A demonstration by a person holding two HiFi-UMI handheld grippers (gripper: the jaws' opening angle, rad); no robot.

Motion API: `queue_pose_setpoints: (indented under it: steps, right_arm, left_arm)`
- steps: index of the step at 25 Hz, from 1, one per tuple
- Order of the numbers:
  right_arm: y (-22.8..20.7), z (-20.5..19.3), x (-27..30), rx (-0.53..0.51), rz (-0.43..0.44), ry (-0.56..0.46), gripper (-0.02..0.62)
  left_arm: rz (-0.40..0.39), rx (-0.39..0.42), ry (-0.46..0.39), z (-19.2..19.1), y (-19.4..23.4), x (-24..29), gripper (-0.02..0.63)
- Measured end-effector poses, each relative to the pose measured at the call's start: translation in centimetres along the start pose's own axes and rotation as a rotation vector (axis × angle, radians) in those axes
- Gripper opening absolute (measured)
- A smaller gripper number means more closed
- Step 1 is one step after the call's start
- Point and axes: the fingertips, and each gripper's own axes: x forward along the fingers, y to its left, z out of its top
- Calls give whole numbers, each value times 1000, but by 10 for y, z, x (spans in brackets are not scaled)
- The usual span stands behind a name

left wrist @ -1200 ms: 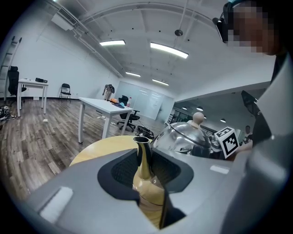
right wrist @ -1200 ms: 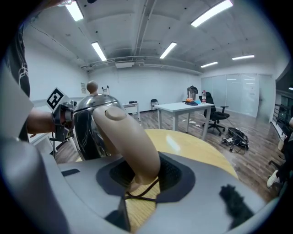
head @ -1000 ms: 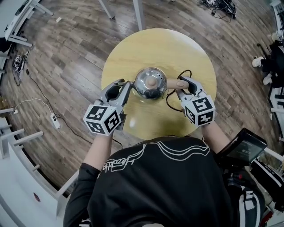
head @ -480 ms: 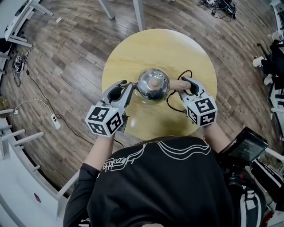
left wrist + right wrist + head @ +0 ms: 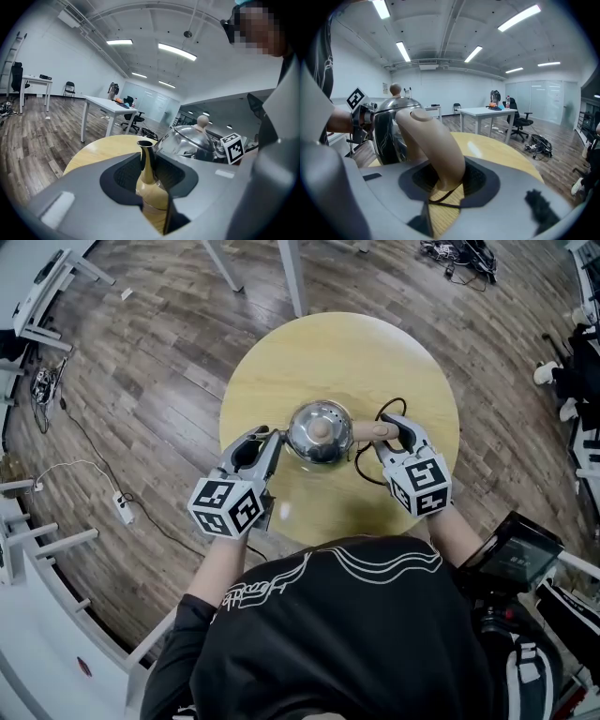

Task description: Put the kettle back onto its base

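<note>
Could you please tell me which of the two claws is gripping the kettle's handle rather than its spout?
The right claw: its jaws are clamped on the tan handle of the kettle, whereas the left claw holds the slender spout.

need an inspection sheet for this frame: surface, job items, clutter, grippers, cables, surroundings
Surface: round wooden table, pale top.
Job's things: kettle upright near the table's middle, lid on; its base cannot be made out under it.
Clutter: nothing seen.
Grippers: left gripper shut on the spout; right gripper shut on the handle.
Cables: black cable looped on the table beside the right gripper; power strip with its lead on the floor.
Surroundings: wooden floor, white table legs, cable tangle on the floor beyond the table.
</note>
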Motion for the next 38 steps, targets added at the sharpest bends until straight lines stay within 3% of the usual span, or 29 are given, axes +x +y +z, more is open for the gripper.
queue_pose_setpoints:
  steps: [13,18,26,33,38]
  right_arm:
    - [-2,2,3,-23,-60,-36,124]
    - [-2,5,-9,-40,-127,-72,169]
    - [7,-3,-49,-7,-168,-48,175]
    - [63,7,-108,49,-96,-139,175]
    - [117,26,-164,85,2,-212,173]
  left_arm:
    - [-18,-55,20,-6,4,5,100]
    - [4,-151,21,-12,12,-3,190]
    - [-12,-134,14,-16,-9,-33,198]
    - [-107,-78,-14,-23,-61,-83,192]
    - [-202,-25,-58,-16,-109,-133,148]
